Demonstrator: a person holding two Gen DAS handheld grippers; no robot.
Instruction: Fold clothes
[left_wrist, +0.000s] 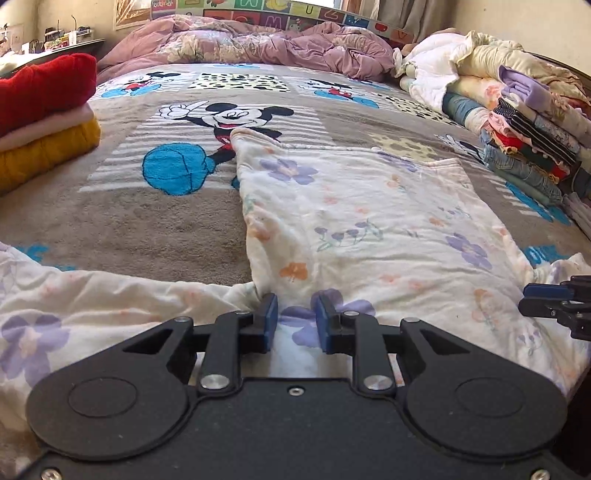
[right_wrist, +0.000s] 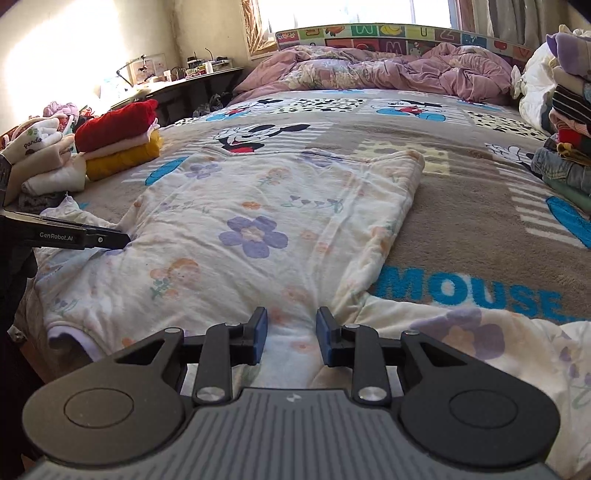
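left wrist view: i am pinching the near hem of the cream floral cotton garment with both the left gripper and right gripper, jaws narrowed on cloth, its length running away up the grey cartoon-print blanket.

We count one floral garment on one bed, two tongs, one three-piece folded stack, and one taller pile.
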